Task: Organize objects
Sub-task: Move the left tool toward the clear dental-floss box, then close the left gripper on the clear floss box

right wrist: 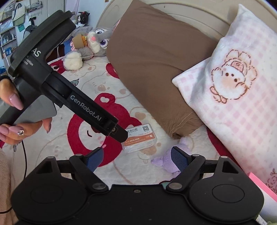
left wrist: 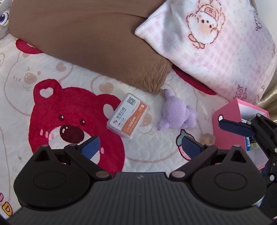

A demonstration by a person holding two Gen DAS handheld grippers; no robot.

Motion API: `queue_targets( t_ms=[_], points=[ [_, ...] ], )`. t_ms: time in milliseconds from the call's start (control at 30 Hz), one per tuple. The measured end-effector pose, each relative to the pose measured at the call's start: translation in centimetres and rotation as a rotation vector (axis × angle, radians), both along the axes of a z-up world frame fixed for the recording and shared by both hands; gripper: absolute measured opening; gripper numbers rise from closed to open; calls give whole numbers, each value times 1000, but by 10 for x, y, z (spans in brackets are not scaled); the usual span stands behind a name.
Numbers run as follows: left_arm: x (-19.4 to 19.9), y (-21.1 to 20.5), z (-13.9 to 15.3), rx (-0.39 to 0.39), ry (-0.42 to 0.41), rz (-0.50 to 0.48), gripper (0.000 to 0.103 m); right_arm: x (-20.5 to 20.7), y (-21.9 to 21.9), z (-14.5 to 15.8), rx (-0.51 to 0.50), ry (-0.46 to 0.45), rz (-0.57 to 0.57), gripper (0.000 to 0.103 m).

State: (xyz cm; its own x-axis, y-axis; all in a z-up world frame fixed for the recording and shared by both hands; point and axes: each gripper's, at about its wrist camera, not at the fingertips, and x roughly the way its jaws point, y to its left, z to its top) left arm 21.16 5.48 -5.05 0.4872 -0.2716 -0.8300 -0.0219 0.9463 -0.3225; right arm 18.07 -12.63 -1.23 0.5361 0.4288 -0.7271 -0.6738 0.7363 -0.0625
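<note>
Bright, even daylight; soft shadow under the plain brown fabric pillow (left wrist: 90, 43). Both views stay sharp, with fisheye bending and dark corners.

We see a bed in a daylit room.
A bear-print blanket (left wrist: 52, 72) covers it; brown pillow (right wrist: 152, 57), pink pillow (right wrist: 242, 97), curved headboard (right wrist: 190, 10), shelves (right wrist: 8, 38) behind.

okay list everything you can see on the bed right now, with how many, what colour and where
Bedspread: one, cream with red bears, under everything.
Brown pillow: one, at the head.
Checked pillow: one, pink and white, beside the brown one.
Clear case: one, orange label, mid-bed.
Plush toy: one, lilac, beside the case.
Pink box: one, open, far right.
Rabbit plush: one, grey, far corner.
Left gripper: black, blue pads, open.
Right gripper: same, open.
Hand: one, holding the left gripper's handle.
</note>
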Motion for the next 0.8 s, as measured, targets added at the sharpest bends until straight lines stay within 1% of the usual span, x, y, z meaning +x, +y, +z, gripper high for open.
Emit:
queue_targets(
  t_ms=[67,133,200,300,400,467,567,700,800],
  points=[
    [3,1,-10,17,-12,-3,102,8,6,-11,-19,19,21,88],
    [7,2,-21,27,7,-3,102,17,12,-23,-41,35,55,88],
    [10,4,-32,12,6,-1,102,24,18,-33,-72,36,86,88],
    [16,7,-45,-8,14,7,102,33,25,-46,-108,34,93,88],
    [18,8,-51,5,-20,16,102,42,31,-52,-153,40,152,88],
    [20,12,-55,-11,-36,23,102,49,38,-54,-176,39,215,88],
    [28,19,-60,-67,-25,42,101,62,51,-61,-194,33,298,88],
    [30,23,-66,-112,-34,78,99,87,64,-78,-162,65,295,88],
    [33,26,-74,-142,-27,100,98,97,65,-92,-168,54,277,88]
  ],
)
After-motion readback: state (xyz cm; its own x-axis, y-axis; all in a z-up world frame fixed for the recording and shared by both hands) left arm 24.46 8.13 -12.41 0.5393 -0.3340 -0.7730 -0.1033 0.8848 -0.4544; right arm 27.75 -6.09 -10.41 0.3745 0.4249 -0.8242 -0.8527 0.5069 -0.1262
